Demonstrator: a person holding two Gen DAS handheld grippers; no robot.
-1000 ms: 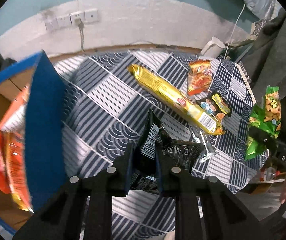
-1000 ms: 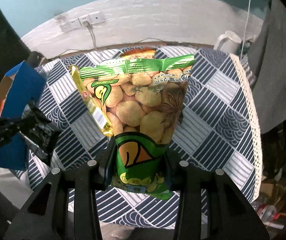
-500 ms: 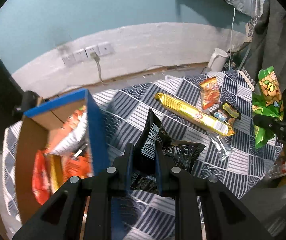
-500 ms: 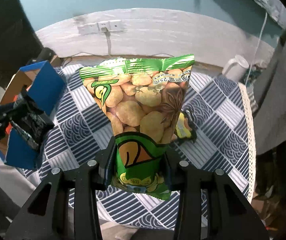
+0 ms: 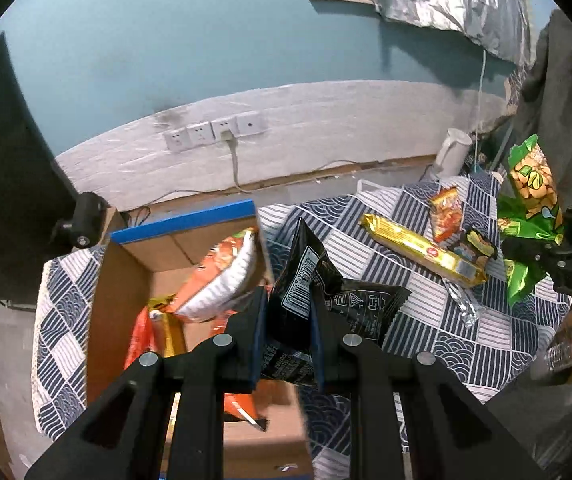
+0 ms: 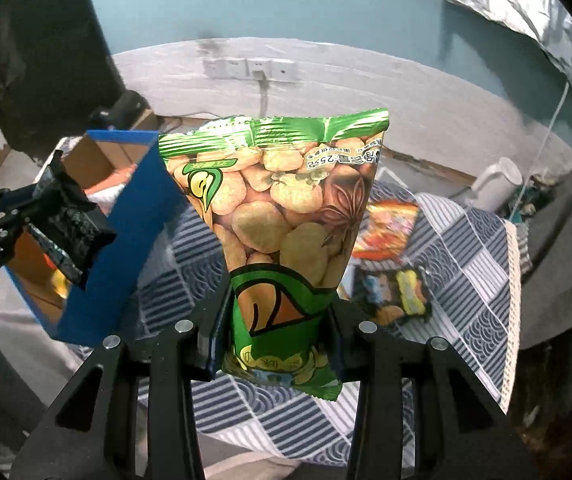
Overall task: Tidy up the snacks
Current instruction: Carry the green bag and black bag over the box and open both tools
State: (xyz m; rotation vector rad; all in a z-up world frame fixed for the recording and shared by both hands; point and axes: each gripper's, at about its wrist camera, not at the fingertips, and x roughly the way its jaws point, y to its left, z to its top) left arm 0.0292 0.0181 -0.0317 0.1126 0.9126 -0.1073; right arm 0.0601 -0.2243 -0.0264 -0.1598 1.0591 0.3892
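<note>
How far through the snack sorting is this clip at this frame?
Partly done. The blue-edged cardboard box already holds several orange packets. In hand: the left gripper is shut on a black packet at the box's edge, and the right gripper is shut on a green bean bag. Left on the tablecloth: a long yellow pack, a small orange packet and a dark packet.

Lived-in home room. Teal wall (image 5: 166, 60) over a scuffed white band with sockets (image 5: 214, 134), patterned tablecloth (image 5: 486, 344) with lace edge, white kettle (image 5: 452, 156), clothes (image 5: 558, 92) hanging at right, cardboard box (image 5: 126, 280) of snacks.
</note>
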